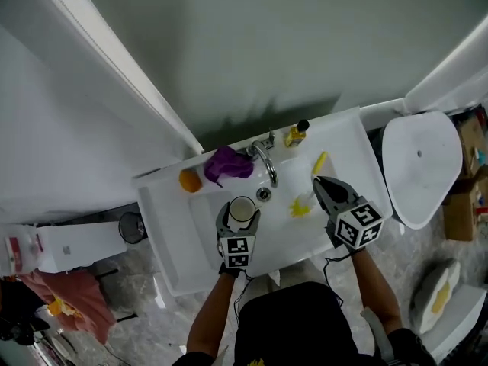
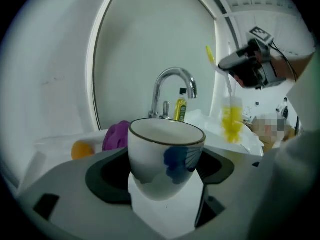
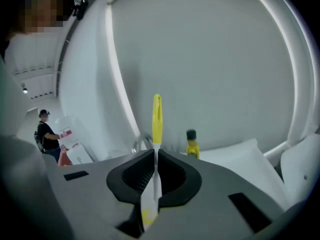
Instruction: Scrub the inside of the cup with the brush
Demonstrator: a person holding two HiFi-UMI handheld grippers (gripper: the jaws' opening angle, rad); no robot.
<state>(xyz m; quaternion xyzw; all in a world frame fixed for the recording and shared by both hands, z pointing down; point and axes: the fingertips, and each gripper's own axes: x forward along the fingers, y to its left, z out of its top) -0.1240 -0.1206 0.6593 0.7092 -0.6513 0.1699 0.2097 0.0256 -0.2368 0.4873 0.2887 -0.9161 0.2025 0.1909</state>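
Observation:
A white cup (image 1: 242,209) with a blue mark stands upright between the jaws of my left gripper (image 1: 239,221), above the white sink (image 1: 171,227). In the left gripper view the cup (image 2: 165,151) fills the gap and both pads press its sides. My right gripper (image 1: 320,187) is to the right of the cup, shut on the thin white shaft of a brush (image 3: 156,134). The brush's yellow bristles (image 1: 300,207) hang below the jaws, right of the cup and apart from it. Its yellow handle end (image 1: 319,162) points up.
A chrome faucet (image 1: 264,163) rises at the sink's back, with a purple cloth (image 1: 227,164) and an orange object (image 1: 191,180) to its left and a yellow bottle (image 1: 296,134) to its right. A white toilet (image 1: 421,166) stands at the right. A person (image 3: 46,129) stands far off.

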